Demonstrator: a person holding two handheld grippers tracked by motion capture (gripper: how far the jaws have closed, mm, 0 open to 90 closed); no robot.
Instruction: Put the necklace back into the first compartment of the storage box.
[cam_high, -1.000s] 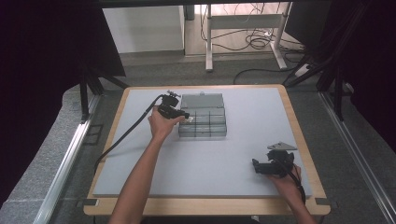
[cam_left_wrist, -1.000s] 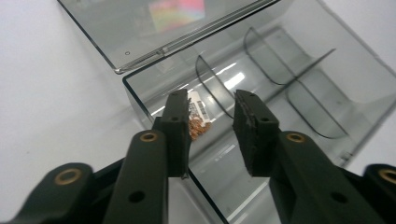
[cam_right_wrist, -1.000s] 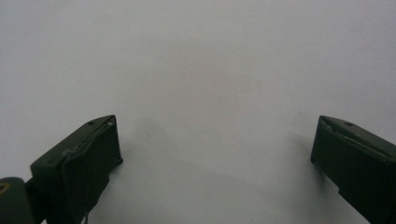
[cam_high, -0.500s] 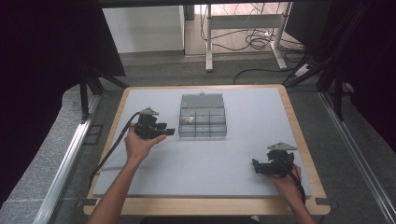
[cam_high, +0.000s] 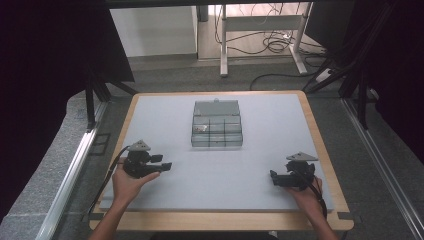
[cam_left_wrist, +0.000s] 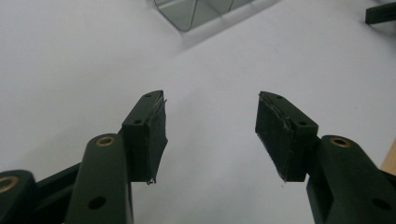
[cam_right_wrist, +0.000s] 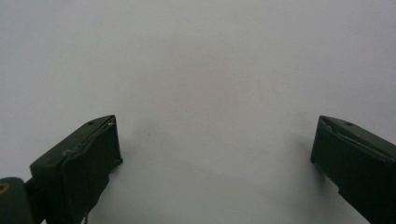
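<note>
clear plastic compartment box (cam_high: 217, 124) is sitting mid-table with its lid up, something small in one cell. left gripper (cam_high: 159, 166), jaws just opening and empty, and right gripper (cam_high: 274, 179), spread and empty, are resting well apart from it; work looks finished.

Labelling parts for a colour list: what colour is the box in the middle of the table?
Clear grey-tinted box; shows best in the high view.

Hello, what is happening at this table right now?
A person holds a claw in each hand over a grey table. The left claw is open and empty, its jaws having just been opening, near the table's left front. The right claw rests open and empty at the right front. A clear compartment box sits between them, farther back, untouched.
</note>
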